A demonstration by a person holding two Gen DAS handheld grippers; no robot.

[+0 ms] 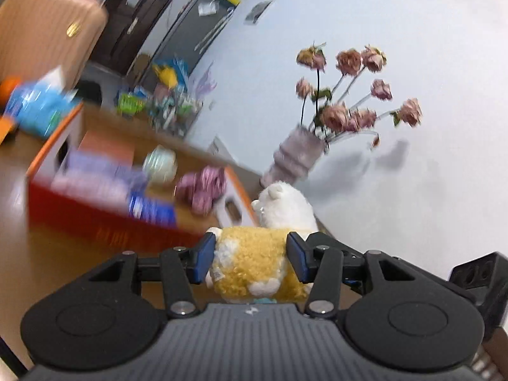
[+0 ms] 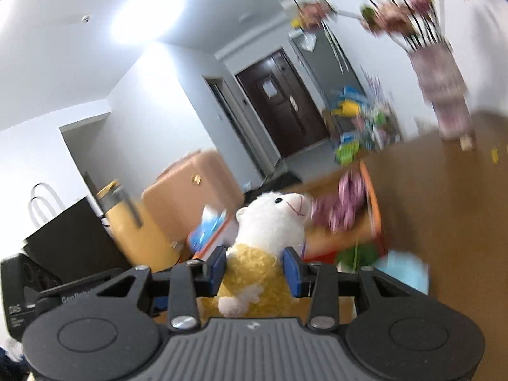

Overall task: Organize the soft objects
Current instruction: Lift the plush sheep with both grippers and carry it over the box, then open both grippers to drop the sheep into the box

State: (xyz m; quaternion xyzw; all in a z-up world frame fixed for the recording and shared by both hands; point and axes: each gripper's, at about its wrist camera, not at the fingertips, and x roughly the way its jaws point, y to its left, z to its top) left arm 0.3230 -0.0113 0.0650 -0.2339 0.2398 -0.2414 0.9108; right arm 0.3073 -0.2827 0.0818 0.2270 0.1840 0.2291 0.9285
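Note:
A plush sheep (image 1: pixel 254 263) with a yellow woolly body and white head is held by both grippers above the wooden table. My left gripper (image 1: pixel 250 257) is shut on its body, head pointing away. My right gripper (image 2: pixel 255 268) is shut on the plush sheep (image 2: pixel 270 222) too, its face turned right. An orange-rimmed cardboard box (image 1: pixel 104 219) lies ahead to the left, holding a pink-purple soft bundle (image 1: pixel 203 187), a pale green ball (image 1: pixel 160 165) and blue-white packets (image 1: pixel 104 174). The pink bundle (image 2: pixel 346 206) and the box rim (image 2: pixel 371 197) also show in the right wrist view.
A ribbed vase of dried pink roses (image 1: pixel 295 155) stands on the table by the white wall; it also shows in the right wrist view (image 2: pixel 444 95). A blue tissue pack (image 1: pixel 38 104) and a tan suitcase (image 1: pixel 47 31) sit at the left. A black bag (image 2: pixel 73 238) stands far left.

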